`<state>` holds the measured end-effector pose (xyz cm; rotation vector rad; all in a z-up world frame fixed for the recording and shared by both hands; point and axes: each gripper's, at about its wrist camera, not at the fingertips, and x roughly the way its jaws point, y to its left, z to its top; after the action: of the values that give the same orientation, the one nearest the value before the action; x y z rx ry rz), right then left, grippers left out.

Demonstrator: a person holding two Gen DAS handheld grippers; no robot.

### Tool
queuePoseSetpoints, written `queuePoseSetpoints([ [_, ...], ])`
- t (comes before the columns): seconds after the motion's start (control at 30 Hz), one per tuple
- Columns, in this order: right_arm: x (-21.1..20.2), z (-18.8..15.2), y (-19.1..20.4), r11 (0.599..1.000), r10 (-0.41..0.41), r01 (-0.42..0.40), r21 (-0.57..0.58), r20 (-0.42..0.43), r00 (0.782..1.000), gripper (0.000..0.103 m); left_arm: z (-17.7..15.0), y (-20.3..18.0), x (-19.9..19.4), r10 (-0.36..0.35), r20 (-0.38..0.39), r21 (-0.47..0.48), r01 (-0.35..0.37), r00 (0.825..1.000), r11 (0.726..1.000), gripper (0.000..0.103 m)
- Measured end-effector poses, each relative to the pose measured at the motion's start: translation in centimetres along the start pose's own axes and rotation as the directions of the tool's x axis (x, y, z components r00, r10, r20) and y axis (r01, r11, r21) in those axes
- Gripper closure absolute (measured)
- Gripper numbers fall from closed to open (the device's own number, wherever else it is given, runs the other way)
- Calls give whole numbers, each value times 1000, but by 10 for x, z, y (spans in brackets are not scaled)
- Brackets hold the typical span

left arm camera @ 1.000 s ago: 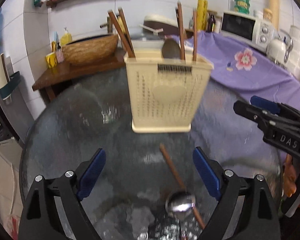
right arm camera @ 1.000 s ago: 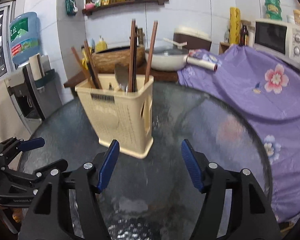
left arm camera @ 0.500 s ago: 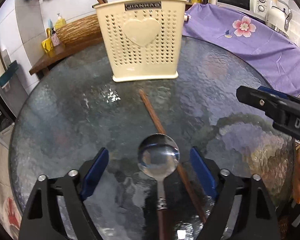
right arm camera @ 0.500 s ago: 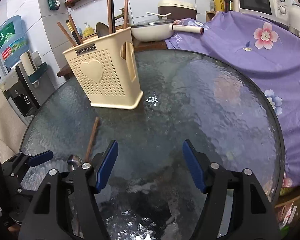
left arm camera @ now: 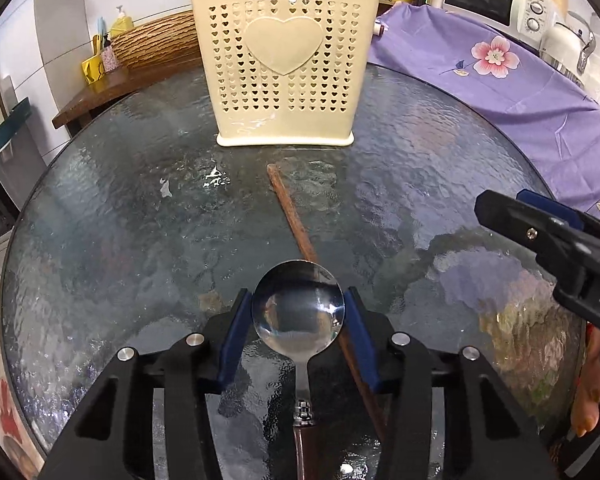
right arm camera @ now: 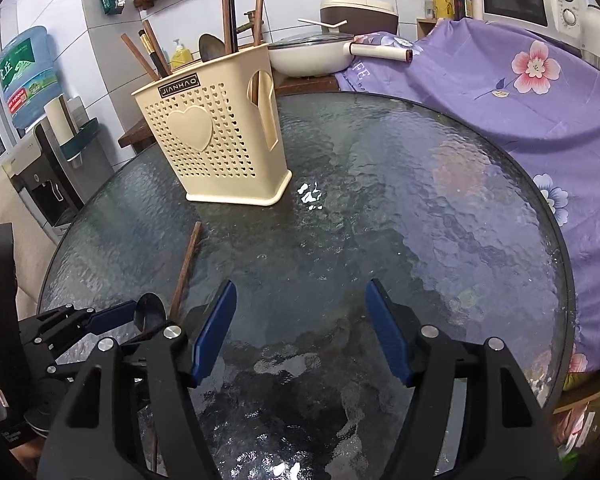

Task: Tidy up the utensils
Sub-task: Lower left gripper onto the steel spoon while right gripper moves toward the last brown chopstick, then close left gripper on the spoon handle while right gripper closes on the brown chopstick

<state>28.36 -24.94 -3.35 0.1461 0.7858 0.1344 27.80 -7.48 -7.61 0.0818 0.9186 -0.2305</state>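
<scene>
A: Largest first: what occupies the round glass table (left arm camera: 100, 220)?
B: A cream utensil holder (left arm camera: 286, 68) at the far side, upright, chopsticks standing in it.
A: And nearer?
B: A brown chopstick (left arm camera: 296, 224) lying flat, its near end under the spoon (left arm camera: 298, 316).
A: The grippers?
B: Left gripper (left arm camera: 298, 328) has just been closing; its pads clasp the spoon's bowl. Right gripper (right arm camera: 300, 328) spread, empty, over bare glass.
</scene>
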Motion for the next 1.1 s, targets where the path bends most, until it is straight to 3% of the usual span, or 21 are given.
queuePoseSetpoints([
  [0.23,9,6,16,998,22,-24,-52,-33,999,36,2,14,-8,-4,25,-35,5,1000,999,57],
  [0.5,45,23,71,981,92,-118,-155,-163,982,37,0,49,-8,31,10,-99,-30,999,995,57],
  [0.9,94,20,123,961,-12,-66,-267,-280,960,69,-3,102,-7,81,-5,-195,-80,997,977,57],
  [1.1,107,23,135,953,-20,-69,-295,-289,957,73,-1,101,-4,100,-2,-175,-99,995,980,57],
])
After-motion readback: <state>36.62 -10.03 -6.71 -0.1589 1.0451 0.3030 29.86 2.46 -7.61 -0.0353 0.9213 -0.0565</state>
